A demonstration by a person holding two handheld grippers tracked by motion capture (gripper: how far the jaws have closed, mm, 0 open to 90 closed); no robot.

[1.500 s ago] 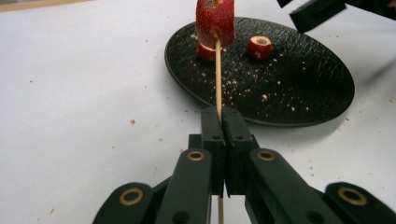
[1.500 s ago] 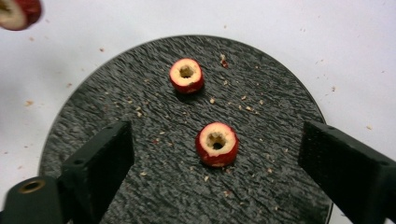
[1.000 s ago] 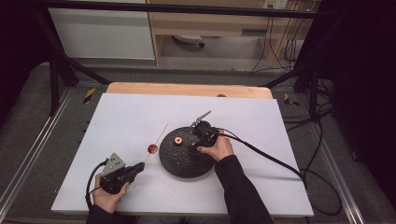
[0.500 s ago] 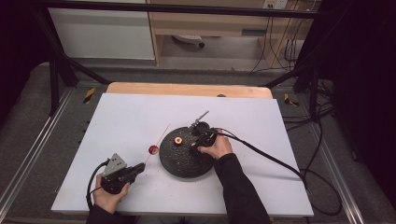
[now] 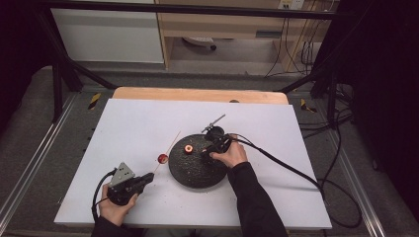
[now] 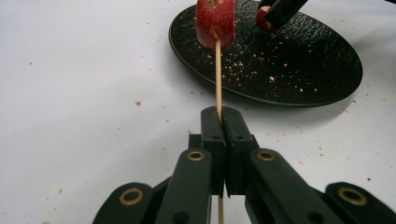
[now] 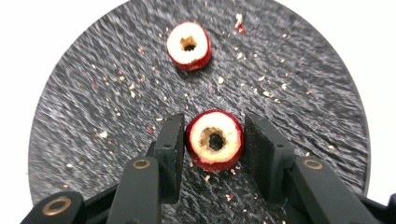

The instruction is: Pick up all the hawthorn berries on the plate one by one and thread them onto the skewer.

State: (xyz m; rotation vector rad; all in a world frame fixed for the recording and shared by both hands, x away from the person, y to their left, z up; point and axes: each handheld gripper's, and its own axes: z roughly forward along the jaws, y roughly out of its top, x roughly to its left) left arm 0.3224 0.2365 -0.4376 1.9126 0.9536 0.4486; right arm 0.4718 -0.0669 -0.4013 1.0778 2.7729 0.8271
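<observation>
The left gripper (image 6: pixel 223 122) is clamped on a thin stick (image 6: pixel 218 74) with a red fruit piece (image 6: pixel 215 21) on it. The right gripper (image 7: pixel 212 140) has just been closing around a fruit ring (image 7: pixel 215 139) on the black plate (image 7: pixel 84 107), on the white counter (image 5: pixel 138 118).

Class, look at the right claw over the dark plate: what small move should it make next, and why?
Probably lift. The right claw has just been closing and now hugs a cored red fruit slice on the plate, while the left claw holds a skewer waiting for it.
</observation>
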